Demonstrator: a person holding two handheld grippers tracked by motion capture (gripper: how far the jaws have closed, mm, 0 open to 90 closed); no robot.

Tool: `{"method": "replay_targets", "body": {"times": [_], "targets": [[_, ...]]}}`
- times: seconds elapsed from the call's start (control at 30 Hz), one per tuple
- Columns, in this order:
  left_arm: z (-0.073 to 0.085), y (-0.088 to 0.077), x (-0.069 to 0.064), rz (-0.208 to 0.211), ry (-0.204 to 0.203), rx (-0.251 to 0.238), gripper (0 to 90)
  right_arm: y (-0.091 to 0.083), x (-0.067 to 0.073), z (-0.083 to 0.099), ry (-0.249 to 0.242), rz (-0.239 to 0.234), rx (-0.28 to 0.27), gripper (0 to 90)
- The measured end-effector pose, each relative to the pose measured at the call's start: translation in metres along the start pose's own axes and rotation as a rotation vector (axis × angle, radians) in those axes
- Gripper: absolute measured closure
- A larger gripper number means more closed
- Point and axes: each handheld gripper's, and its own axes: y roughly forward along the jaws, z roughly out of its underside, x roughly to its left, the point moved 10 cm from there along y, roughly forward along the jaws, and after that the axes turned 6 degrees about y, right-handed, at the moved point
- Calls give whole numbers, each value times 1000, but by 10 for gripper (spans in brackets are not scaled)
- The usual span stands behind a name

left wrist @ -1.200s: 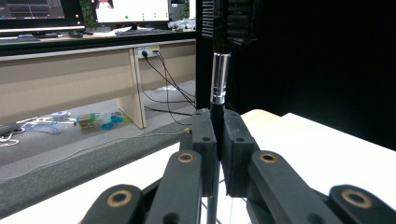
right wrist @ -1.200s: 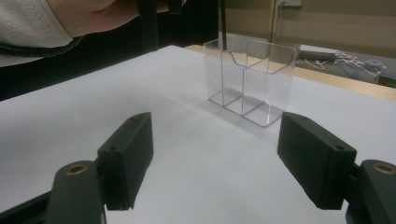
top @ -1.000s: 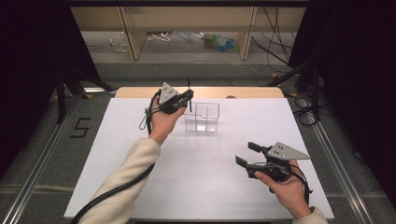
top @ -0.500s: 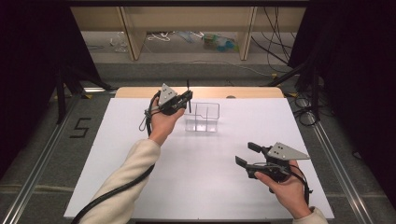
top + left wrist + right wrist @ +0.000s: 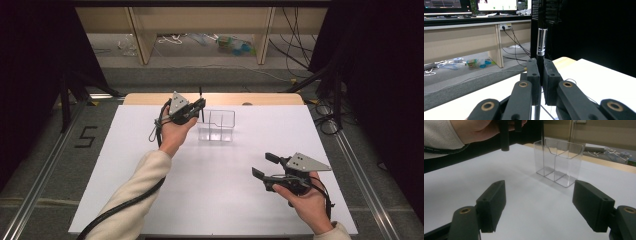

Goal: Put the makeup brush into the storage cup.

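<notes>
A slim black stick (image 5: pixel 541 40) with a silver metal band around it, perhaps a brush or pen handle, stands upright between the left tongs (image 5: pixel 540 75), which are clamped on it. In the high view the left tongs (image 5: pixel 198 107) hold it raised just beside the left edge of a clear plastic organiser box (image 5: pixel 218 125) with divided compartments, which sits upright toward the far middle of the white worktop (image 5: pixel 150 200). The left forearm, in a cream sleeve (image 5: pixel 131 200), reaches forward from the near edge. The right tongs (image 5: pixel 265 166) hover low over the near right of the worktop, jaws wide apart and empty, pointing toward the box (image 5: pixel 559 161).
</notes>
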Motion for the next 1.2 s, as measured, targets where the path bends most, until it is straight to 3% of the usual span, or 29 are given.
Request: {"method": "replay_targets", "body": {"times": [0.07,0.1,0.13,0.17,0.2,0.27,0.3,0.33,0.47,0.6,0.67,0.7,0.77,0.83,0.9,1.03,1.2], "targets": [[0,0,0,0,-8,-1,850,0,0,0,0,-1,0,281],[1,1,-1,0,-6,1,850,-2,-4,1,-30,27,19,281],[2,1,-1,2,-5,2,850,-1,-2,0,-13,15,2,281],[2,1,-1,1,-6,4,850,-2,-1,2,1,11,18,281],[3,2,0,0,-2,6,850,-1,-3,0,-27,13,7,281],[4,2,-1,2,-10,7,851,1,-3,-2,-27,8,-16,281],[5,2,0,1,-7,7,850,1,-3,-2,-26,7,-16,281],[5,2,0,1,-7,9,850,-2,-1,2,-1,9,22,281],[5,2,1,-3,-5,9,849,0,-3,-1,-22,13,-9,281],[5,2,2,-5,-2,9,849,0,-3,0,-22,11,-6,281],[6,2,2,-5,-6,10,849,-1,0,1,4,7,11,281],[6,2,2,-5,-6,12,849,0,-3,0,-21,11,-5,281],[7,2,2,-5,-6,12,849,0,-3,0,-23,12,-5,281],[8,2,2,-7,-9,15,849,0,-1,2,-1,4,9,281],[9,2,2,-7,-9,16,849,0,-3,0,-22,11,-5,281],[10,2,2,-8,-10,16,849,0,0,2,5,-2,10,281],[10,2,2,-7,-6,16,849,0,-1,1,-9,4,3,281]]}}
